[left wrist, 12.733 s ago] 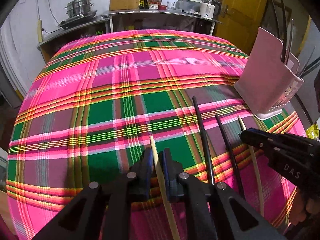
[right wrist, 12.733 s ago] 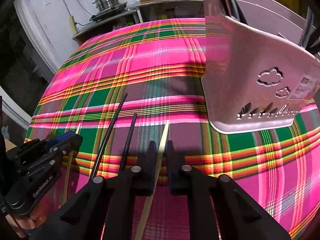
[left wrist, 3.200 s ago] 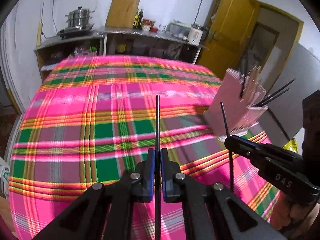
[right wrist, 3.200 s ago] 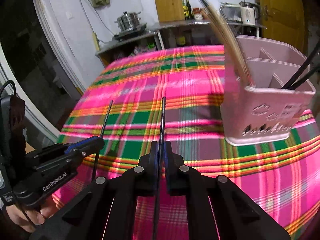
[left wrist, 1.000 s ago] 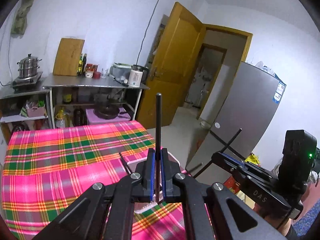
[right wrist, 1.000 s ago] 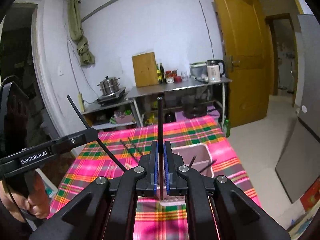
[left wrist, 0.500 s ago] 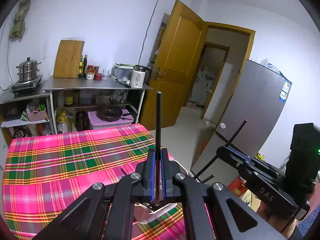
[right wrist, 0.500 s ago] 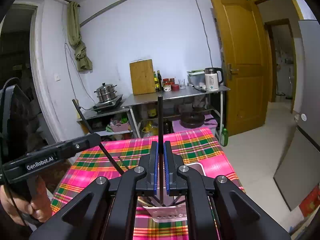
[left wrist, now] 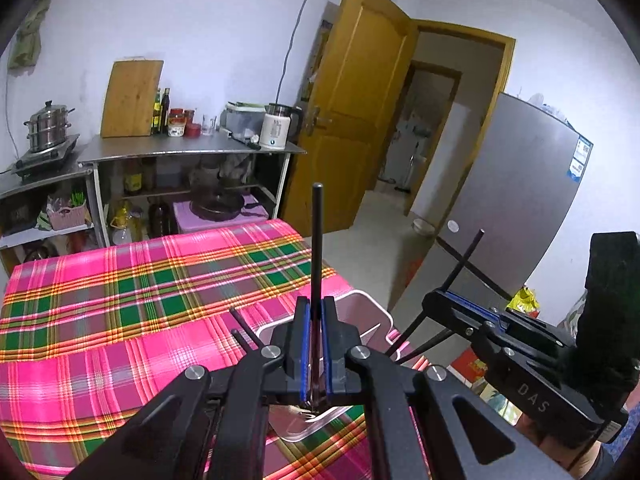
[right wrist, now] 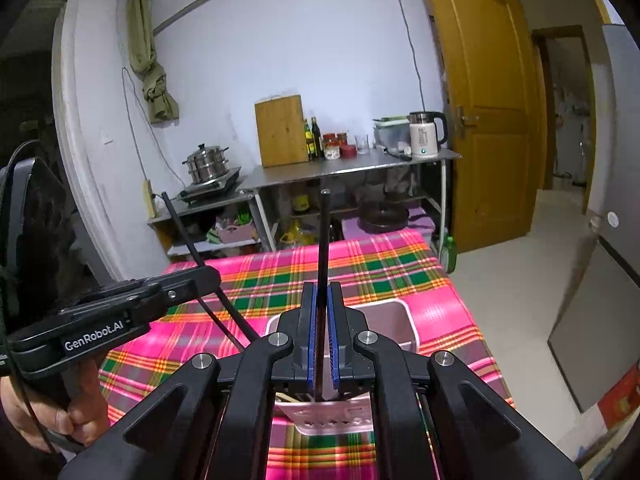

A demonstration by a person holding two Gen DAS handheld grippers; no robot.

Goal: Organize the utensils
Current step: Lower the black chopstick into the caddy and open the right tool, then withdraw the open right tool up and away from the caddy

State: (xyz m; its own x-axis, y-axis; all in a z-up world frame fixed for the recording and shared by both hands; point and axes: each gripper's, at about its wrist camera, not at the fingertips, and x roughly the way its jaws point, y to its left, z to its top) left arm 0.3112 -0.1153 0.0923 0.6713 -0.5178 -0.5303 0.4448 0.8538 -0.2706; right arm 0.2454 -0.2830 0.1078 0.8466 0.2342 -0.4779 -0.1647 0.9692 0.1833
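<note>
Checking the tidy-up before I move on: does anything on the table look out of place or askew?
Nothing spilled or damaged. The pink holder stands upright on the plaid cloth. The black chopsticks already in it lean at angles. Each tool, left and right, grips one black chopstick above the holder.

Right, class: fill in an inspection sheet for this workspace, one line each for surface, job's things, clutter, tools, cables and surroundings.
Surface: plaid cloth covers the table.
Job's things: pink holder on the cloth, black chopsticks already in it.
Clutter: nothing seen on the cloth.
Tools: left tool shut on a black chopstick; right tool shut on another chopstick; both above the holder.
Cables: wire down the wall.
Surroundings: shelf with kettle, steamer pot, cutting board; door open; fridge.
</note>
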